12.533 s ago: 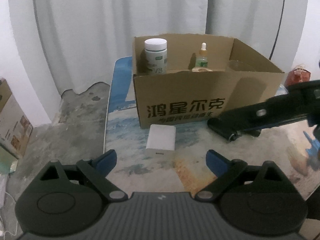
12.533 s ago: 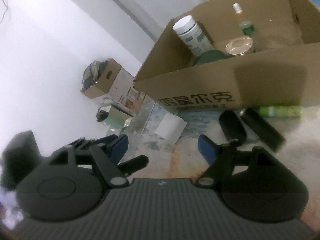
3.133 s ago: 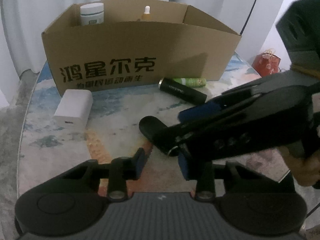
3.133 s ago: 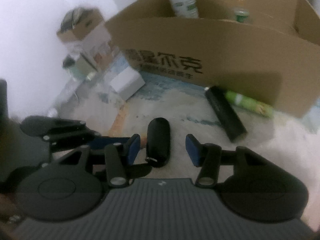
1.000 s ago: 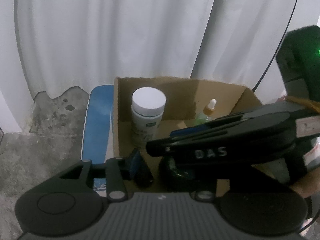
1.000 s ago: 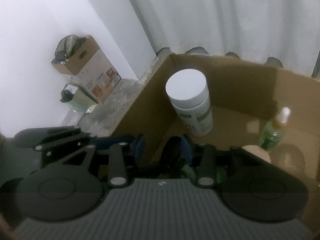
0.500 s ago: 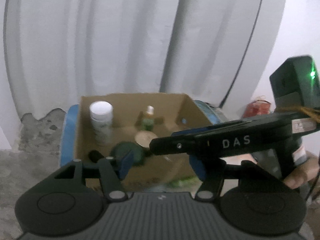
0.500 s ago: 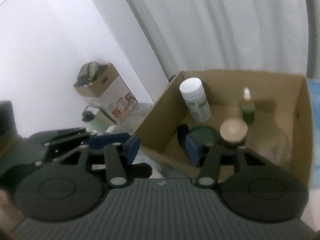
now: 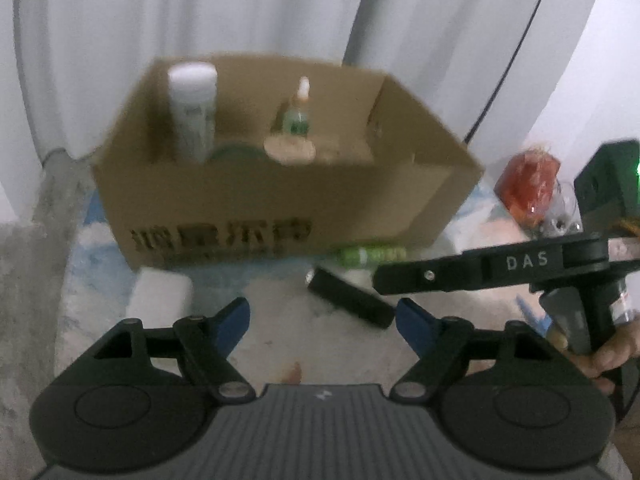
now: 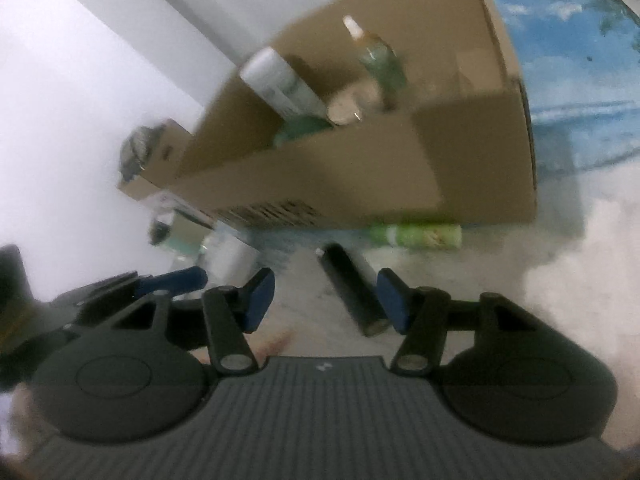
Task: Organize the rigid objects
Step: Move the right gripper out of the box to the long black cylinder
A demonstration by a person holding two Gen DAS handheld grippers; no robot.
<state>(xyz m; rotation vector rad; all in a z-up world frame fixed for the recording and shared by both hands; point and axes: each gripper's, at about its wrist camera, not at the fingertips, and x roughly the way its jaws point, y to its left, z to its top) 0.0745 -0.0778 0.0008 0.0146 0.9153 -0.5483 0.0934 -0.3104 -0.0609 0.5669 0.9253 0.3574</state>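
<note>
An open cardboard box [image 9: 280, 192] stands on the table. It holds a white bottle [image 9: 192, 108], a dropper bottle [image 9: 298, 114], a green lid [image 9: 236, 156] and a tan lid [image 9: 290, 148]. In front of it lie a white block [image 9: 160, 296], a black cylinder [image 9: 348, 300] and a green tube [image 9: 372, 256]. My left gripper [image 9: 324, 324] hangs over the table with its jaws opening and nothing between them. My right gripper [image 10: 326, 300] is also opening; the black cylinder [image 10: 352, 292] lies on the table between its fingers, close to the right one, not pressed.
A red bag [image 9: 532, 188] sits at the table's right side. The right gripper's body [image 9: 520, 264] and a hand [image 9: 612, 352] fill the right of the left wrist view. A small carton [image 10: 148, 160] stands on the floor to the left. The blue table edge [image 10: 580, 80] shows behind the box.
Both grippers have drawn back from above the box and sunk towards the table in front of it. Their jaws have widened. The dark rounded object they carried was left inside the box.
</note>
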